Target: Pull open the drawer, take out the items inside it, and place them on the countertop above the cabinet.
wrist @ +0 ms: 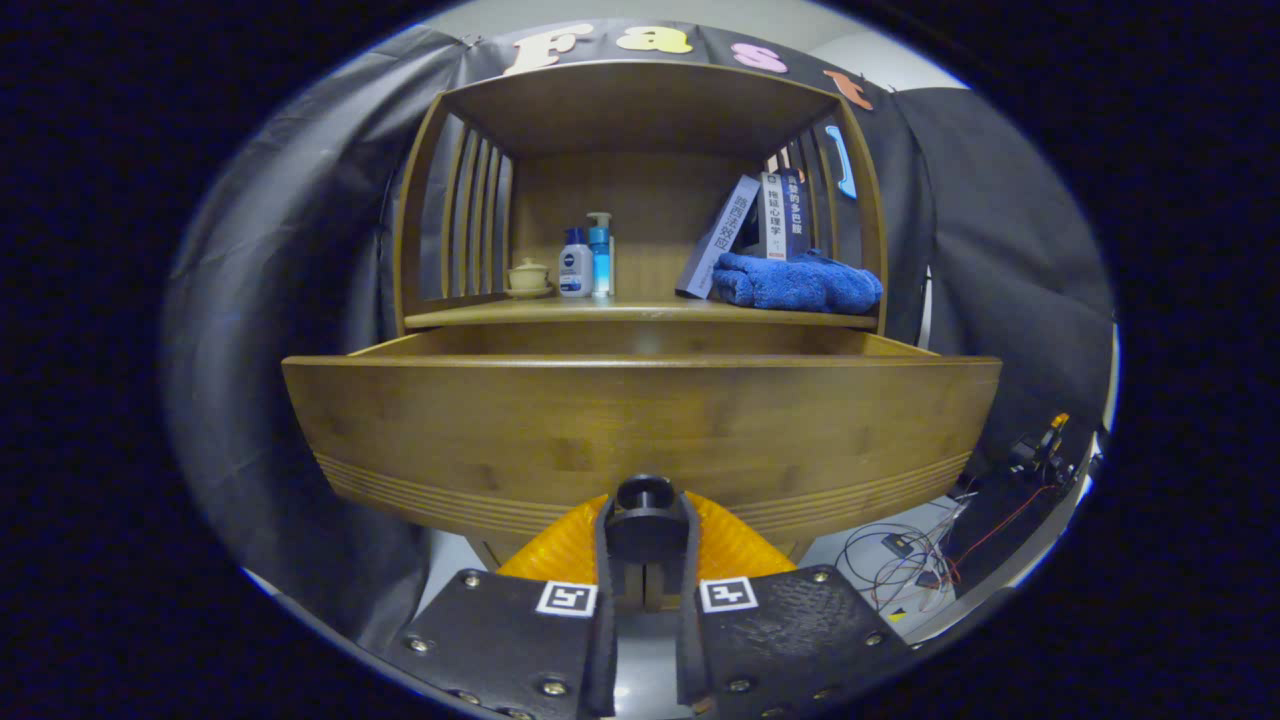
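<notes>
Gripper point(645, 530) fingers are closed on the drawer knob point(645, 494); both press its sides. Drawer point(640, 430) is pulled out below the countertop point(640, 312) front edge; contents hidden.

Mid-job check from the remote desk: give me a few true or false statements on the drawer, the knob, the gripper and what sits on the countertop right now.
1. The drawer is pulled out from the cabinet. True.
2. The gripper is open and well clear of the knob. False: both fingers are closed on the knob.
3. A blue towel lies on the countertop in front of the books. True.
4. The countertop holds three bottles. False: two bottles stand there, beside a small lidded cup.
5. The drawer's contents are plainly visible. False: its front panel hides the inside.
</notes>
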A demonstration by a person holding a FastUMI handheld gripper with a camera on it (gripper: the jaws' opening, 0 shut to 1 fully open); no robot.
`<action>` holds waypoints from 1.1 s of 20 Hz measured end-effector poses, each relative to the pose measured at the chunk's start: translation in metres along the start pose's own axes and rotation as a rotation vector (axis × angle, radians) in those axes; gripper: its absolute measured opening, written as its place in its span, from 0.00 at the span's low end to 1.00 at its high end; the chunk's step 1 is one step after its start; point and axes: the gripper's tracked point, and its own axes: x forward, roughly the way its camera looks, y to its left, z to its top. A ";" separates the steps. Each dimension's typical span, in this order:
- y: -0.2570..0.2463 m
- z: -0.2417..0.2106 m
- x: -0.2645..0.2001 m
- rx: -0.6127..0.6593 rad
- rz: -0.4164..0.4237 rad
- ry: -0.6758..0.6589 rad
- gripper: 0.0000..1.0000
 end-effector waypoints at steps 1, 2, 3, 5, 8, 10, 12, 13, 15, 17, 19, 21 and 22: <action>0.000 -0.002 -0.008 -0.001 0.000 -0.002 0.24; 0.000 -0.004 -0.015 -0.006 0.000 -0.002 0.24; 0.000 -0.009 -0.022 -0.011 0.003 0.004 0.23; 0.000 -0.017 -0.034 -0.022 0.010 0.016 0.23; -0.003 -0.026 -0.040 -0.023 0.014 0.027 0.23; -0.002 -0.025 -0.040 -0.016 0.011 0.020 0.23; -0.005 -0.022 -0.038 -0.012 0.009 0.016 0.23; -0.006 -0.019 -0.037 -0.001 0.008 0.008 0.23; -0.010 -0.014 -0.032 0.023 0.000 0.002 0.23; -0.012 -0.014 -0.027 0.038 -0.007 0.001 0.23; -0.012 -0.023 -0.025 0.035 -0.006 0.019 0.23; -0.013 -0.022 -0.025 0.037 -0.001 0.004 0.28; -0.013 -0.020 -0.025 0.032 -0.004 -0.003 0.27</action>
